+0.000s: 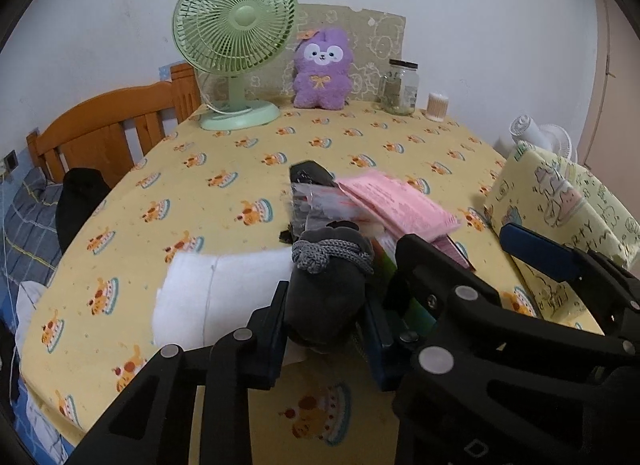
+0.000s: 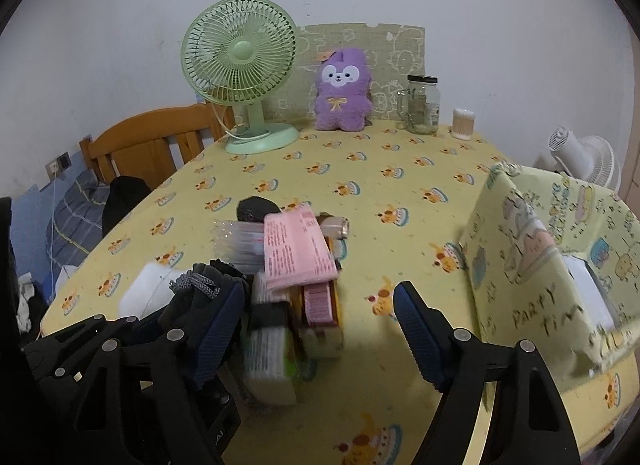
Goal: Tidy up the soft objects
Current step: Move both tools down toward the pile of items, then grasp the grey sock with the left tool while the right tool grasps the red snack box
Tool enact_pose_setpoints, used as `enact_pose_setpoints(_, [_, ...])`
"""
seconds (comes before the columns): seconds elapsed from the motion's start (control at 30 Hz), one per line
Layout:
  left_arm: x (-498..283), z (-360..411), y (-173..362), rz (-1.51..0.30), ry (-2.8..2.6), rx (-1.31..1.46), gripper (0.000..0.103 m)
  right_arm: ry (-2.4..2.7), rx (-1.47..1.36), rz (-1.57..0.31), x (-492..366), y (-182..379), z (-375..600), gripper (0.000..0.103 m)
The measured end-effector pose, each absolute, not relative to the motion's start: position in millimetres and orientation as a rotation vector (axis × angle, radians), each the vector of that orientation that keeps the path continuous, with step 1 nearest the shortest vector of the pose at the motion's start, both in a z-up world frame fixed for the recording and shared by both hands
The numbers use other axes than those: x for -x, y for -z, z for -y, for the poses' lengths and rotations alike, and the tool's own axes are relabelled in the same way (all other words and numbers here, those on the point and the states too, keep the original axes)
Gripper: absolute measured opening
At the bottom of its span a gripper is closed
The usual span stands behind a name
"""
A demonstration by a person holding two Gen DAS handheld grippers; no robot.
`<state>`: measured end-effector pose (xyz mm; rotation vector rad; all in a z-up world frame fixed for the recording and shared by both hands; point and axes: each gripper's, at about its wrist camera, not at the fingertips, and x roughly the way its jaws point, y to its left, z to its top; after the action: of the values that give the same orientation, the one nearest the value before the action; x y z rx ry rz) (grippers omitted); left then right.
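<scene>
Nearest the left wrist camera, the left gripper (image 1: 324,329) is clamped on a dark grey drawstring pouch (image 1: 328,289), its blue-padded fingers (image 1: 276,329) pressing both sides of the soft body while the knotted grey cord (image 1: 332,255) sits on top. The pouch is at about 6 o'clock on the worktop (image 1: 224,169), which is covered in a yellow cloth printed with cakes. In the right wrist view the same pouch (image 2: 200,297) appears at 8 o'clock, held by the left gripper.

The right gripper (image 2: 320,325) stands wide apart, holding nothing; between its fingers (image 2: 416,325) lies a blurred stack of packets (image 2: 276,345). In the left view, one of its blue pads (image 1: 540,249) shows at 3 o'clock.

Just beside the pouch at 9 o'clock lies a white folded pad (image 1: 208,293). Behind the pouch, toward 12 o'clock, a pink packet (image 1: 400,205) rests tilted on top of the pile, with a clear plastic sleeve (image 1: 316,201) and something black (image 1: 308,173) beneath it. At 3 o'clock stands a box wrapped in pale cartoon paper (image 2: 532,261), open on top.

Well apart at the far edge, from 11 to 1 o'clock: a green desk fan (image 1: 236,37), a purple plush toy (image 1: 322,69) leaning against a patterned board (image 1: 376,41), a glass jar (image 1: 400,87) and a tub of cotton swabs (image 1: 437,106). Beyond, at 10 o'clock, is a wooden bed headboard (image 1: 108,125).
</scene>
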<state>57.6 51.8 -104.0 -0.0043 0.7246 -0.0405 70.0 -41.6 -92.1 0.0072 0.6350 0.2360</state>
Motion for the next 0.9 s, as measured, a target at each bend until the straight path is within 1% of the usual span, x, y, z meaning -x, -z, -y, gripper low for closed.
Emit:
enact_pose_setpoints(0.2, [-69,-58,98,-0.706,0.024,0.007,0.033,-0.249,-0.013,-0.627,-87,87,35,0.080])
enact_pose_setpoints(0.37, [-81,-62,105,-0.738,0.033,0.031,0.033,-0.239,0.000,-0.653,-104,93,28,0.078])
enact_pose_setpoints(0.57, [-91,-64,114,-0.766,0.051,0.048,0.033,-0.241,-0.003,-0.702,-119,104,24,0.071])
enact_pose_setpoints(0.63, [-93,-64,116,-0.768,0.053,0.045,0.033,-0.241,-0.004,-0.716,-123,107,23,0.063])
enact_pose_setpoints(0.67, [-94,-64,117,-0.770,0.054,0.046,0.033,-0.244,-0.008,-0.723,-124,108,24,0.061])
enact_pose_setpoints(0.9, [-98,-61,120,-0.773,0.057,0.041,0.033,-0.238,-0.025,-0.746,-128,114,28,0.057])
